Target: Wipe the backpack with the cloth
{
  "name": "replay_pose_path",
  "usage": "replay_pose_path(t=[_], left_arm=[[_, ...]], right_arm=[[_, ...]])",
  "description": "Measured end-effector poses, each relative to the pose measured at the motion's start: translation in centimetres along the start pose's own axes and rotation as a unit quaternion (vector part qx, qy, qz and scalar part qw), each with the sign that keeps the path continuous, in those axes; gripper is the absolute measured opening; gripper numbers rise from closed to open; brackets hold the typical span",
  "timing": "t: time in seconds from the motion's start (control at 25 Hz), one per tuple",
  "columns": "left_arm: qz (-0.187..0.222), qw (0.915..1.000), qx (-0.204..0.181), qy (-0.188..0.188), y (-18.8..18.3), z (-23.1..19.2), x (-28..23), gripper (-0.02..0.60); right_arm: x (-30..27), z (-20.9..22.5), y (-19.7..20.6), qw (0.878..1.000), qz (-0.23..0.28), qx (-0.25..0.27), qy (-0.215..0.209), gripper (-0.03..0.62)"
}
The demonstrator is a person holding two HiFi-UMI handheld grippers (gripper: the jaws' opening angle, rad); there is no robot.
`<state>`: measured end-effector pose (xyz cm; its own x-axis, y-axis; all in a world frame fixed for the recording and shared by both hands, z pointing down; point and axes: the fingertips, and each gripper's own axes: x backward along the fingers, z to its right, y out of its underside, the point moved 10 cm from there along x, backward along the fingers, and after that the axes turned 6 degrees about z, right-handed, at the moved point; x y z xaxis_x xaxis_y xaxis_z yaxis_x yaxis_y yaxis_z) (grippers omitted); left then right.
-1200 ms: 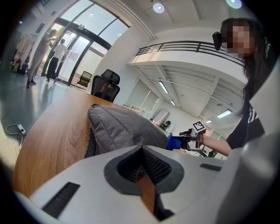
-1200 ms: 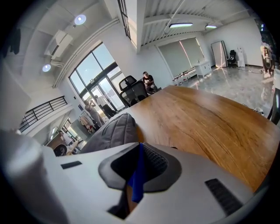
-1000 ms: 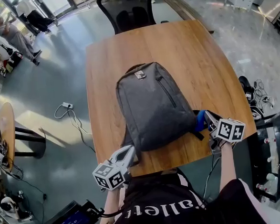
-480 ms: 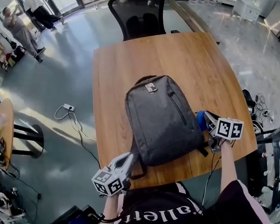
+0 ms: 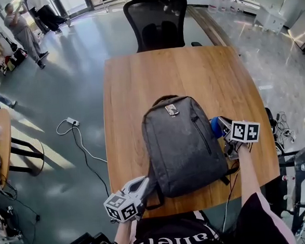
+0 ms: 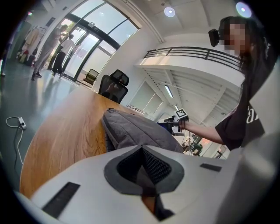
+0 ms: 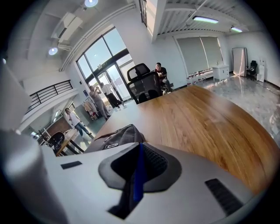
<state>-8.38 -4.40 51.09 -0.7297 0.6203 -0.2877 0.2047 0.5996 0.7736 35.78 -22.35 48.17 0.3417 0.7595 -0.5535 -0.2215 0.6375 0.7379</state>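
A grey backpack lies flat on the wooden table, top end away from me. My right gripper is against the middle of its right side, shut on a blue cloth. In the right gripper view the cloth shows as a blue strip pinched between the pads, with the backpack just beyond. My left gripper is at the backpack's near left corner, shut on a dark strap. In the left gripper view the backpack lies ahead and the right gripper shows beyond it.
A black office chair stands at the table's far end. A white cable with a plug trails on the floor to the left, near a small round table. People stand far off at the left. Cables and equipment lie to the right.
My right gripper with the cloth has moved from the backpack's near right corner up to the middle of its right side. My left gripper stays at the near left corner. The head view has shifted.
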Motion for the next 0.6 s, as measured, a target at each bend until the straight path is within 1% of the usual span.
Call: replay_pose_path(t=[0.24, 0.48, 0.6], left_arm=[[-0.006, 0.9999, 0.008, 0.012, 0.1, -1.2, -0.8, 0.000], [0.002, 0.9999, 0.014, 0.009, -0.3, -2.7, -1.3, 0.000], [0.004, 0.9999, 0.016, 0.004, -0.3, -3.4, -1.0, 0.000]], right_arm=[[-3.7, -0.4, -2.2, 1.000, -0.011, 0.009, -0.001, 0.031], [-6.9, -0.6, -4.9, 1.000, -0.011, 0.003, -0.003, 0.031], [-8.7, -0.9, -6.3, 1.000, -0.012, 0.012, -0.002, 0.031]])
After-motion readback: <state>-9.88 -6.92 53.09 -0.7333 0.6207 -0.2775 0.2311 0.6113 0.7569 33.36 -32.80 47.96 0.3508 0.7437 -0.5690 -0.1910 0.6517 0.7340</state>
